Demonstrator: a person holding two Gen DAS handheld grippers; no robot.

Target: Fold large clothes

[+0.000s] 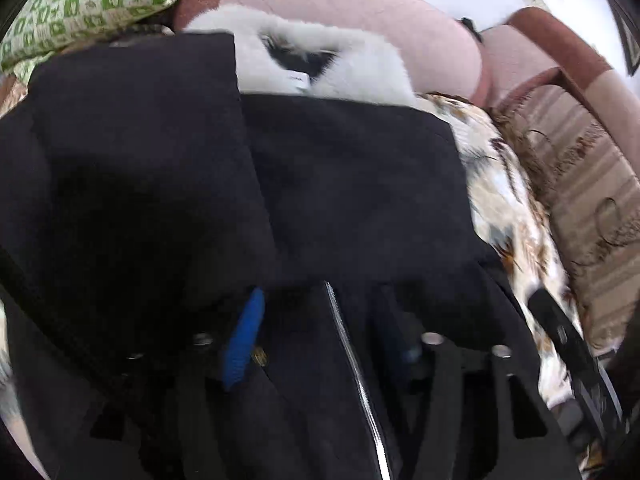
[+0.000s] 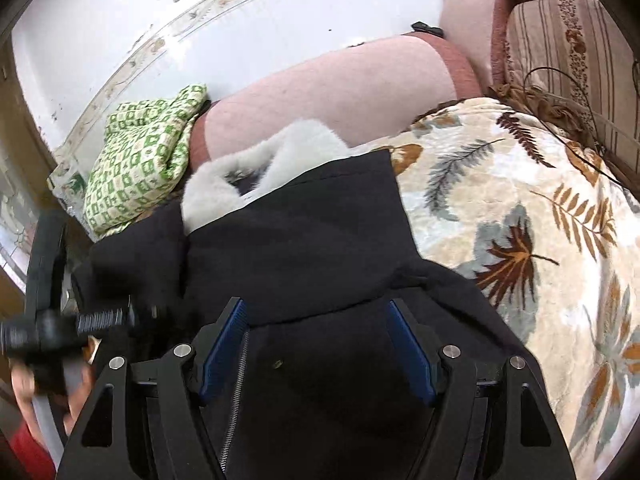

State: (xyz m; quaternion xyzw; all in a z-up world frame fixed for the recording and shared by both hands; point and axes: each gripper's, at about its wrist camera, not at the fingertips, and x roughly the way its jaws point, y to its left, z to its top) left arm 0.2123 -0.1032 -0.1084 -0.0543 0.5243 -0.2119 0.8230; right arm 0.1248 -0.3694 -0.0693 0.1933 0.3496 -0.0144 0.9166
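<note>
A large black coat with a white fur collar and a silver zipper lies on a leaf-patterned blanket. In the left wrist view, coat fabric drapes over my left gripper; one blue pad shows and the other is mostly buried, so its jaws cannot be judged. In the right wrist view, my right gripper is open, its blue pads wide apart with coat fabric lying between them. The collar also shows in that view. The left gripper's body shows at the left edge.
A pink sofa backrest runs behind the coat. A green-and-white patterned cushion lies at the far left. A striped sofa cover and brown fringe are to the right. A white wall stands behind.
</note>
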